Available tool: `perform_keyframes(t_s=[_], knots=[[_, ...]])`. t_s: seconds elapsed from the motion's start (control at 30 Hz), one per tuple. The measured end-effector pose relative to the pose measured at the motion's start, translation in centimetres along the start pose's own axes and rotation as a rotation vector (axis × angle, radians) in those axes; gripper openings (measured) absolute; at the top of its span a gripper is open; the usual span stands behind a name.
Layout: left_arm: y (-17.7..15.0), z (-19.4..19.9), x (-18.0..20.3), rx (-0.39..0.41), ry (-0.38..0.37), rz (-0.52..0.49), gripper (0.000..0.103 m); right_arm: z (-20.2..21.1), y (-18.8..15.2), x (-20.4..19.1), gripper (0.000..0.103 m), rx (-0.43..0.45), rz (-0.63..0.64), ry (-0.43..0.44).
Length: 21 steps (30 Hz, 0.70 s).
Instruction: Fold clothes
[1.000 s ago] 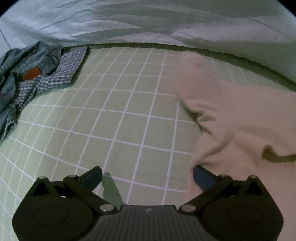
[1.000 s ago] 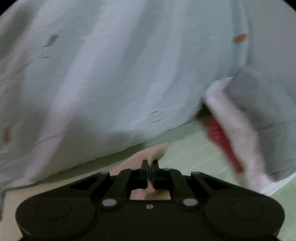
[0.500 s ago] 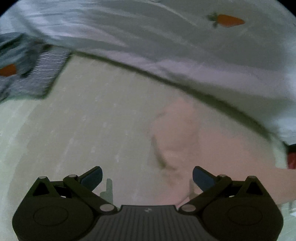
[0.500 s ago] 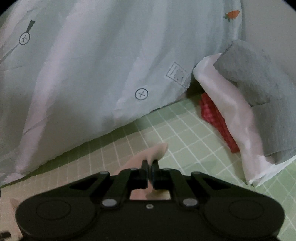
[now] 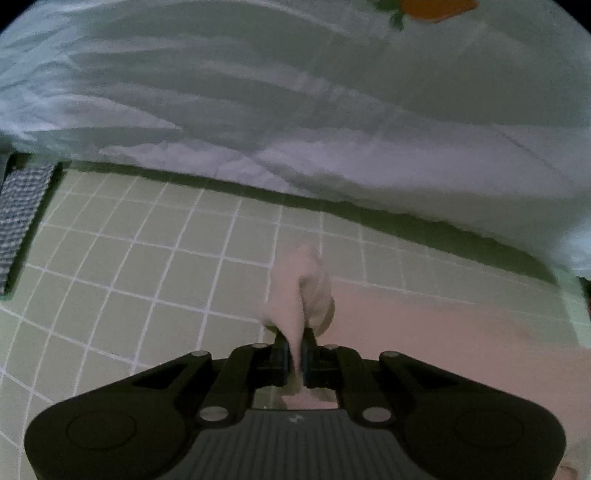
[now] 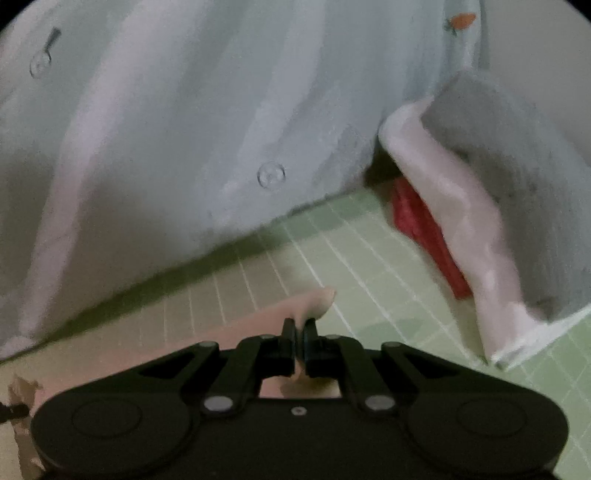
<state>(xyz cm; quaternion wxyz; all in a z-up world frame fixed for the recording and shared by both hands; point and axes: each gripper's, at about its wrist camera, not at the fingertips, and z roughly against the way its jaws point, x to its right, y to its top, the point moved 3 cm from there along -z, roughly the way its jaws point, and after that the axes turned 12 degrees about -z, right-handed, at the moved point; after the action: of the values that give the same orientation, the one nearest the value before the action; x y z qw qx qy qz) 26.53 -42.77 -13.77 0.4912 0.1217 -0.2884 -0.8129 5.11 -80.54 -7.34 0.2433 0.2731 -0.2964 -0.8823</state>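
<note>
My left gripper (image 5: 294, 354) has its jaws closing on the pale pink cloth garment (image 5: 424, 325); my right gripper (image 6: 299, 345) is clamped on another corner of it.

Garment (image 5: 424, 325): pale pink, plain. Surface (image 5: 147, 266): light green, white grid lines. Sheet (image 5: 295, 110): pale blue-white, orange carrot print (image 5: 436, 5) at 1 o'clock. Checked cloth (image 5: 22, 206): blue-white, 9 o'clock. Claws (image 5: 294, 354): black. Red cloth (image 6: 424, 229); grey cloth (image 6: 517, 184).
</note>
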Motion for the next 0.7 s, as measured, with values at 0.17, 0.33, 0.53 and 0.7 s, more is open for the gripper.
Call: perform_keyframes(t_s=[0.17,0.33,0.53,0.7], knots=[[-0.1,1.7,0.2,-0.008,0.081,-0.042,0.07,0.5,-1.2,-0.8,0.004,-0.004,0.023,-0.005],[-1.4,6.1,-1.0,0.004,0.142,-0.014,0.083,3.0,-2.5,-2.8,0.004,0.015,0.101,0.071],[-5.9,11.9,-1.9,-0.011,0.187,0.049,0.083,8.1,-7.5,-6.6,0.004,0.005,0.23,0.207],[-10.6,15.8,-0.6,-0.02,0.182,0.024,0.083,12.4,-13.2,-8.2,0.004,-0.041,0.313,0.285]])
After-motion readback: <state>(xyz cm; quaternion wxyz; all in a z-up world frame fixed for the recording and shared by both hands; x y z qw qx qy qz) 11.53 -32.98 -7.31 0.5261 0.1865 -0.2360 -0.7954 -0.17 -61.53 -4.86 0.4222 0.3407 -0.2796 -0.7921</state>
